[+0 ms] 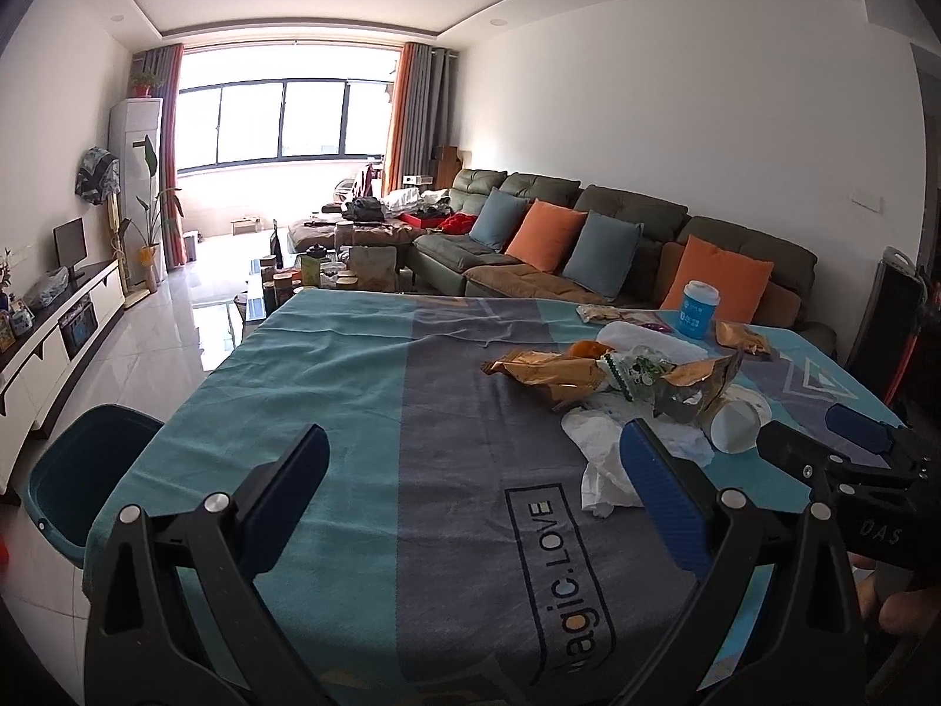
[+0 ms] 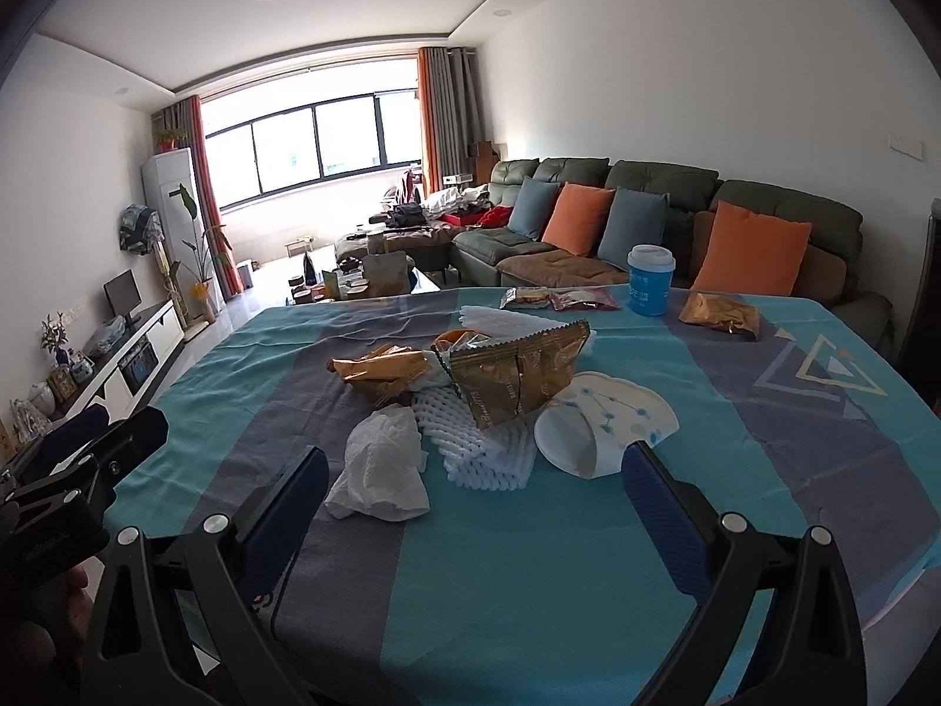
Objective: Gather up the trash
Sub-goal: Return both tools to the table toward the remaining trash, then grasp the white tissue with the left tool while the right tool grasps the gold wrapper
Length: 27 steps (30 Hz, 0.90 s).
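Observation:
A trash pile lies on the teal-and-grey tablecloth [image 2: 588, 559]: a crumpled white tissue [image 2: 382, 465], white foam netting [image 2: 482, 447], gold snack wrappers [image 2: 517, 379] and a paper cup on its side [image 2: 588, 435]. My right gripper [image 2: 476, 470] is open just short of the pile, tissue near its left finger, cup near its right. My left gripper [image 1: 476, 459] is open over bare cloth, left of the pile; the tissue [image 1: 600, 459] lies by its right finger. Further back are a blue lidded cup [image 2: 650, 279], another gold wrapper [image 2: 717, 312] and small snack packets [image 2: 559, 298].
A dark teal bin [image 1: 76, 470] stands on the floor beside the table's left edge. Each gripper shows in the other's view: the right gripper [image 1: 820, 438], the left gripper [image 2: 112, 429]. Behind the table are a green sofa [image 1: 588, 223] with cushions and a cluttered coffee table [image 1: 329, 276].

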Each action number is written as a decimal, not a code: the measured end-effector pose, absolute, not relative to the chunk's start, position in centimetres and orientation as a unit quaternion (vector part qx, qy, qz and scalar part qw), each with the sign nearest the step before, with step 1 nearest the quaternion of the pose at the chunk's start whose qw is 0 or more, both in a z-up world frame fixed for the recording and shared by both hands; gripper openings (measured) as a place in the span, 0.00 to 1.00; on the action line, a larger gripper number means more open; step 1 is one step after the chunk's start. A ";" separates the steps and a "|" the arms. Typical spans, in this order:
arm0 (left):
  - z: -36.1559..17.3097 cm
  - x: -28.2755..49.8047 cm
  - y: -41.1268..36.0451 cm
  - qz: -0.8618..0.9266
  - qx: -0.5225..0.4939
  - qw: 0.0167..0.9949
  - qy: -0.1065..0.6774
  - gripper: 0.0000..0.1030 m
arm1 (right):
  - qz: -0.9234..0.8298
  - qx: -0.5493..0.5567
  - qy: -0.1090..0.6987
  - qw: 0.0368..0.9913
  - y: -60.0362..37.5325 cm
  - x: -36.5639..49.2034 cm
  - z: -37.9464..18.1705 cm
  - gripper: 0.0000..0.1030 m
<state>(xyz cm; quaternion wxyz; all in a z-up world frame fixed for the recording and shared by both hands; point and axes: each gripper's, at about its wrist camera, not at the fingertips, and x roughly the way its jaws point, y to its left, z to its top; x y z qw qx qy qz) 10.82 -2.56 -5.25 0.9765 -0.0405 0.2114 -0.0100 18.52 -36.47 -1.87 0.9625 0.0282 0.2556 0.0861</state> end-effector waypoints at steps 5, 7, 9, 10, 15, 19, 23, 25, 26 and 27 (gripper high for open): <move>-5.8 11.9 -2.8 -0.015 -0.038 0.974 0.225 0.95 | 0.078 0.026 0.263 0.961 -36.8 19.0 -2.2 0.93; -6.0 12.4 -2.9 -0.017 -0.038 0.973 0.229 0.95 | 0.073 0.027 0.265 0.961 -37.1 19.5 -2.3 0.93; -6.2 13.1 -3.0 -0.019 -0.036 0.972 0.233 0.95 | 0.071 0.027 0.268 0.960 -37.3 20.0 -2.3 0.93; -6.3 13.4 -3.1 -0.020 -0.035 0.971 0.236 0.95 | 0.069 0.028 0.268 0.960 -37.4 20.2 -2.3 0.93; -7.0 15.5 -4.0 -0.030 -0.023 0.966 0.257 0.95 | 0.071 0.028 0.274 0.959 -37.9 21.8 -2.4 0.93; -7.9 17.2 -5.2 -0.046 -0.011 0.959 0.278 0.95 | 0.077 0.035 0.281 0.956 -38.6 23.6 -2.3 0.93; -8.9 18.7 -6.6 -0.064 -0.005 0.953 0.295 0.95 | 0.085 0.031 0.286 0.954 -38.8 25.1 -2.1 0.93; -9.4 19.3 -7.3 -0.073 -0.005 0.950 0.303 0.95 | 0.087 0.025 0.287 0.954 -38.7 25.8 -2.1 0.93; -9.7 19.7 -7.7 -0.075 -0.004 0.948 0.309 0.95 | 0.092 0.024 0.290 0.952 -38.7 26.3 -2.1 0.93; -9.9 20.0 -8.1 -0.080 -0.004 0.946 0.314 0.95 | 0.099 0.027 0.293 0.951 -38.7 26.8 -2.2 0.93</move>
